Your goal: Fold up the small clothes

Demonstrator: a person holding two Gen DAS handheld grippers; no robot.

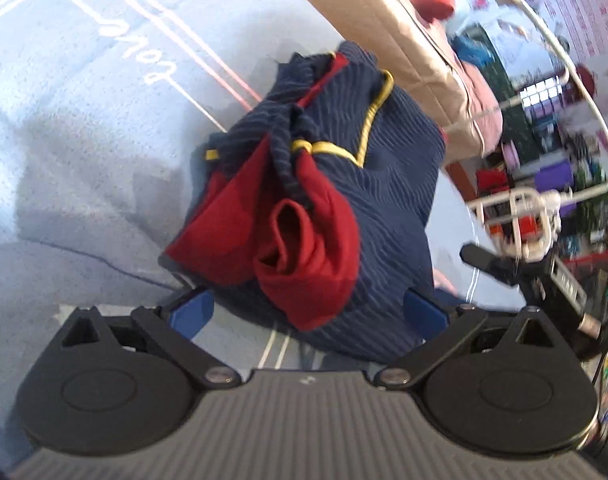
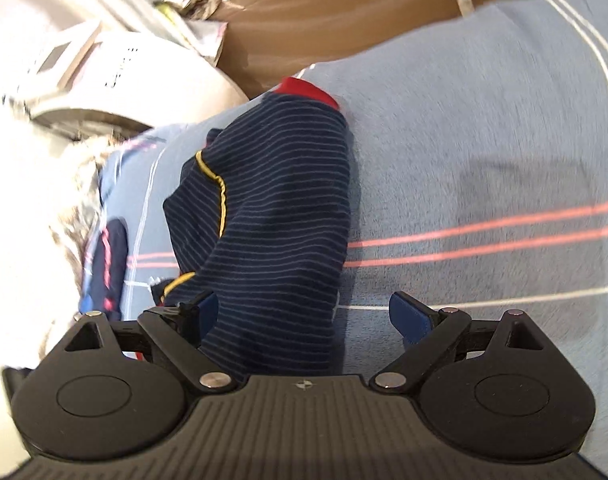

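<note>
The small garment (image 1: 392, 200) is navy with thin pale stripes, yellow piping along its seams and a red lining. It lies bunched on a pale blue blanket (image 1: 84, 128) that carries white and pink lines. In the left wrist view the red lining spills out toward the camera in a rolled flap, and a navy strip of cloth crosses it.

The left gripper (image 1: 310, 312) sits low over the near edge of the garment, its 2 blue fingers (image 1: 192, 312) spread wide apart with cloth lying between them, not pinched.

A brown paper bag (image 1: 408, 40) stands just behind the garment, with red and pink cloth showing at its top.

The right wrist view shows the striped outer side of the garment (image 2: 272, 208) instead, with only a red edge at its far end. The right gripper (image 2: 310, 316) also has its fingers (image 2: 410, 320) spread apart, the garment running down between them. To the left lies another dark item (image 2: 112, 264), too blurred to identify.
</note>
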